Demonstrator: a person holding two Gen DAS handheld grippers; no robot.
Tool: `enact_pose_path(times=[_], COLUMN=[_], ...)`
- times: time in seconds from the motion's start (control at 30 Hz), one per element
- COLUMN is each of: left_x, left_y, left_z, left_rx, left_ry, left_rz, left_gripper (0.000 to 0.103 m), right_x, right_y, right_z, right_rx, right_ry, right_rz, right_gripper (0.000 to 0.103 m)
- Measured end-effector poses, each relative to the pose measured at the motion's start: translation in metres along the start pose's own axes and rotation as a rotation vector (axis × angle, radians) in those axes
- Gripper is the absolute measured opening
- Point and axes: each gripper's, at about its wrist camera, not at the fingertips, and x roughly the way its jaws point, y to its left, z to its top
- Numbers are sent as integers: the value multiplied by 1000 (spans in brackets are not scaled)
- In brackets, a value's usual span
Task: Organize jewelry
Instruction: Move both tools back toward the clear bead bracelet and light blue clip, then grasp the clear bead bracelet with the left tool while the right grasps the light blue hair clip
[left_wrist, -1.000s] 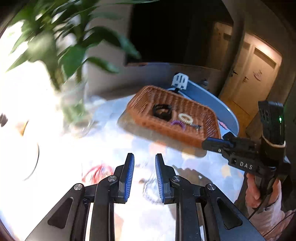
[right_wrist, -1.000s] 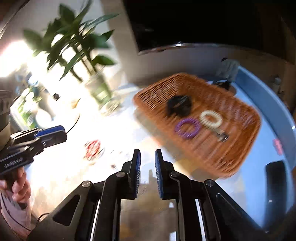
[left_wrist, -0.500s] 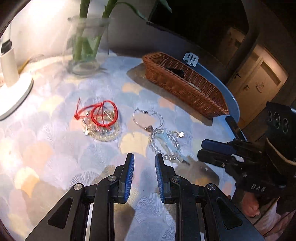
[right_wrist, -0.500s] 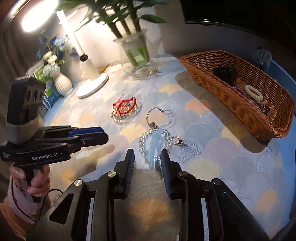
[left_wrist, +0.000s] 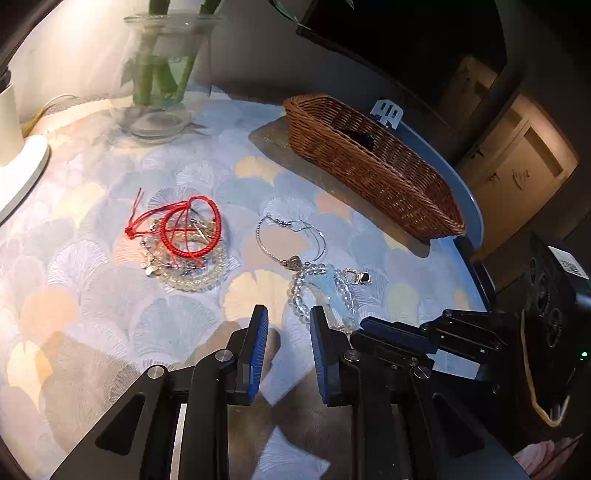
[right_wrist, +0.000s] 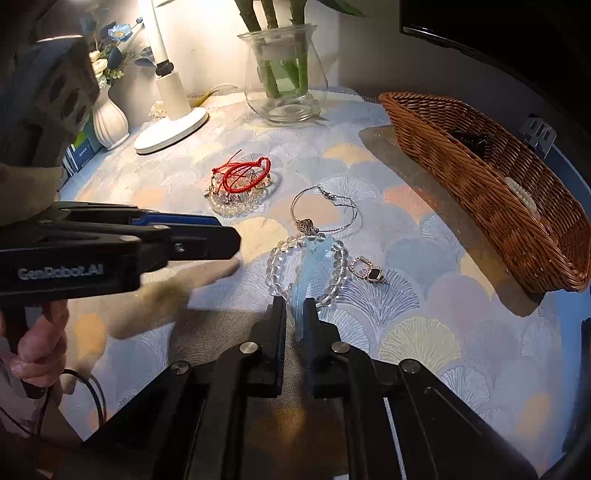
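A pale blue tassel (right_wrist: 314, 266) lies across a clear bead bracelet (right_wrist: 273, 262) on the patterned tablecloth. My right gripper (right_wrist: 294, 304) is shut on the tassel's near end. A silver chain bracelet with a charm (right_wrist: 304, 224) and a small black-stone ring (right_wrist: 373, 274) lie just beyond. Further left is a pile of red cord and bead bracelets (right_wrist: 240, 177). My left gripper (left_wrist: 286, 314) hovers open and empty just left of the bead bracelet (left_wrist: 297, 291). The wicker basket (right_wrist: 480, 206) at the right holds a black item and a white bead bracelet.
A glass vase with green stems (right_wrist: 284, 74), a white lamp base (right_wrist: 173, 125) and a white ribbed vase (right_wrist: 109, 122) stand at the back. The table's blue edge (left_wrist: 476, 214) runs behind the basket (left_wrist: 369, 177). A person's hand (right_wrist: 37, 350) grips the left tool.
Both grippers came down close to the table. The right jaws widened, then closed on the pale blue tassel. The left jaws kept the same gap.
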Motion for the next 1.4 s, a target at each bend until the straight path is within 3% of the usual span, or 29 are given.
enact_pose_path(times=[0.2,0.33,0.53,0.77,0.93,1.1,1.17,1.23,1.4], left_x=[17,30,43,43,48,57,59,60,63], left_y=[-17,-29,-40,-40,-48,-57,-60,-62,-70], left_z=[5,7,5,9,12,15,16,16,14], left_rx=[30,75,105,97,119,152,160,166,211], left_ry=[24,40,63,61,72,91,88,86,67], left_rz=[7,61,62,20,12,21,29,22,60], left_gripper=[23,23,24,24,24,25,27,35,36], right_x=[-24,-38,-50,-74,-68,-68,-71,-74,-60], right_y=[-20,-38,-58,-75,-82,-93,-99,-100,-84], right_z=[-6,-20,-35,-50,-59,-71,-70,-68,-54], right_rx=[39,66,90,128,111,143,163,162,108], right_ry=[-49,-61,-71,-156,-96,-48,-58,-67,-28], right_rz=[34,29,63,241,113,120,130,109,80], right_gripper=[8,8,8,8,8,12,21,40,40])
